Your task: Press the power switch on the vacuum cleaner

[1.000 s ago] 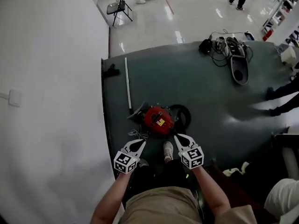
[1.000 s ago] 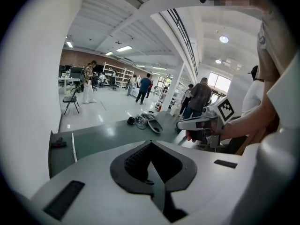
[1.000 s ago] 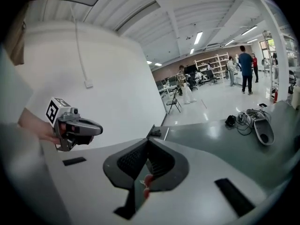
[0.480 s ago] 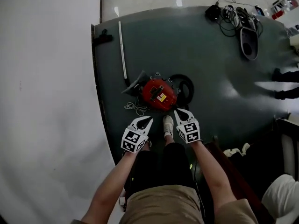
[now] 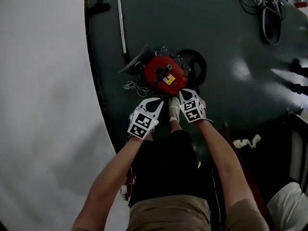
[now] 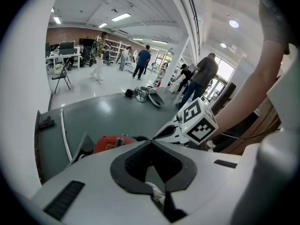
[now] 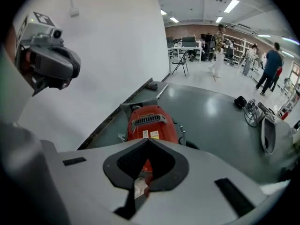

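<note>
The red canister vacuum cleaner (image 5: 165, 75) lies on the dark floor mat just ahead of the person's feet; it also shows in the left gripper view (image 6: 112, 143) and the right gripper view (image 7: 150, 123). My left gripper (image 5: 159, 100) hovers a little short of the vacuum's near left side, its jaws shut and empty. My right gripper (image 5: 182, 93) is just off the vacuum's near right edge, also shut on nothing. In the right gripper view the jaw tips (image 7: 148, 140) point at the vacuum's top vent. I cannot make out the power switch.
A metal wand (image 5: 121, 20) and a black floor nozzle (image 5: 98, 6) lie beyond the vacuum on the left. A black hose coil (image 5: 198, 65) and a white cord (image 5: 134, 86) flank it. The person's shoe (image 5: 174, 108) sits between the grippers. White wall on the left; other people's feet (image 5: 298, 69) at the right.
The view has tipped down and come closer to the vacuum. Both grippers have moved forward toward its near side, the right one nearly reaching it.
</note>
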Demonstrator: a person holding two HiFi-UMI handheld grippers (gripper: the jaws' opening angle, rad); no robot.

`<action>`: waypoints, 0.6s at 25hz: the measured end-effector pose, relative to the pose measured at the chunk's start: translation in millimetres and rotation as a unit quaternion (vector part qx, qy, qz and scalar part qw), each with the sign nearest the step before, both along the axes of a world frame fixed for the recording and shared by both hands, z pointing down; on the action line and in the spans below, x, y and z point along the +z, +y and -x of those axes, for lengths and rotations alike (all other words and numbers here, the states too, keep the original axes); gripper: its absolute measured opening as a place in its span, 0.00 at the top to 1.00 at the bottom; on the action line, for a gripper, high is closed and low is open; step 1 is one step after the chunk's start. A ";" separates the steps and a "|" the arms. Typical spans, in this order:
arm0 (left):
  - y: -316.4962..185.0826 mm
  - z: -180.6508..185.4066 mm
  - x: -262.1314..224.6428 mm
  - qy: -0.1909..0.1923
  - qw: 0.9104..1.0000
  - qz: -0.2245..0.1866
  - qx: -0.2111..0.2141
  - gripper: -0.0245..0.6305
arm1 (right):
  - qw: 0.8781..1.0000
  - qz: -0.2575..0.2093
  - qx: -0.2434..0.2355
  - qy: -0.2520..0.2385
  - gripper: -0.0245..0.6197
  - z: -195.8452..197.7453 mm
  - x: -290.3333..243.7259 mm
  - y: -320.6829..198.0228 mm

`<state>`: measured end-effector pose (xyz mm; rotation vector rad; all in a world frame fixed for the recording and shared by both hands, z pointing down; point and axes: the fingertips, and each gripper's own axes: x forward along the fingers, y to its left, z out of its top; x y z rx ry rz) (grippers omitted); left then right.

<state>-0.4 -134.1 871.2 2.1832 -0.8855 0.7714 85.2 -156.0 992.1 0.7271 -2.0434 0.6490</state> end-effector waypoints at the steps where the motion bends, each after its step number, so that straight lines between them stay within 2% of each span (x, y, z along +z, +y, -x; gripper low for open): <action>1: -1.1 -0.4 11.7 0.002 1.000 0.007 -0.007 0.95 | 1.000 0.005 -0.006 0.010 0.94 0.8 14.8 1.0; 7: -4.8 -3.6 77.3 -0.002 0.999 0.046 -0.026 0.95 | 0.998 0.041 -0.003 0.046 0.94 2.7 85.6 3.4; 15: 2.5 -2.2 112.8 -0.020 0.997 0.068 -0.025 0.95 | 0.996 0.059 -0.002 0.069 0.94 8.0 128.1 -8.6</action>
